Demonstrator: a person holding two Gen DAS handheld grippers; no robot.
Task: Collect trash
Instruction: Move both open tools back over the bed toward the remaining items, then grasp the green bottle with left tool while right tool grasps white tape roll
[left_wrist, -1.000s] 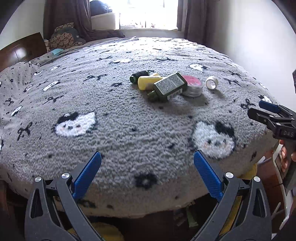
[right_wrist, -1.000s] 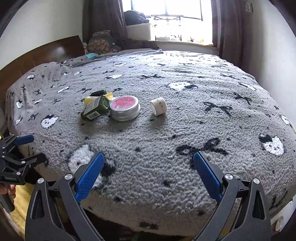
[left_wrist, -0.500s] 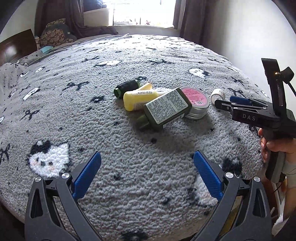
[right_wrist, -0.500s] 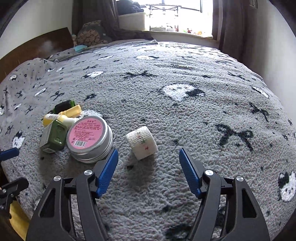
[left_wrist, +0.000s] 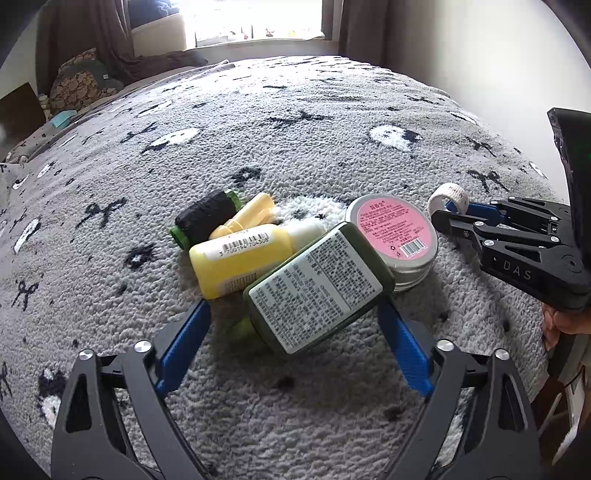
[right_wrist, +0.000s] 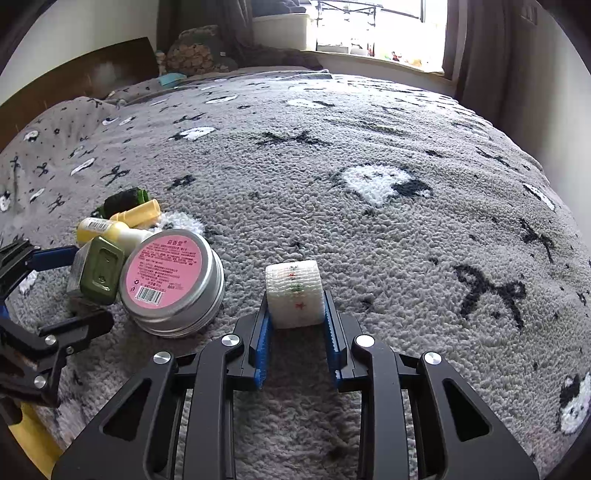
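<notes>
A small heap of trash lies on the grey patterned blanket (left_wrist: 332, 147). It holds a dark green bottle (left_wrist: 314, 288), a yellow bottle (left_wrist: 240, 258), a small yellow tube (left_wrist: 251, 214), a black spool (left_wrist: 205, 221) and a pink-lidded tin (left_wrist: 395, 236). My left gripper (left_wrist: 295, 321) straddles the green bottle's near end. Its jaws are closing and the left pad still stands off the bottle. My right gripper (right_wrist: 295, 314) is shut on a white tape roll (right_wrist: 293, 291) that rests on the blanket right of the tin (right_wrist: 171, 282). The left wrist view shows that roll (left_wrist: 448, 194) at the right gripper's tips (left_wrist: 454, 214).
Pillows (left_wrist: 85, 79) and a dark headboard (right_wrist: 85, 74) lie at the far left, below a bright window (right_wrist: 369, 29) with curtains. A pale wall (left_wrist: 480, 48) runs along the right. The bed's near edge is just below both grippers. A hand (left_wrist: 565, 325) holds the right gripper.
Both grippers have moved forward over the bed to the heap. The right one has shut on the white roll. The left one now straddles the green bottle with narrower jaws.
</notes>
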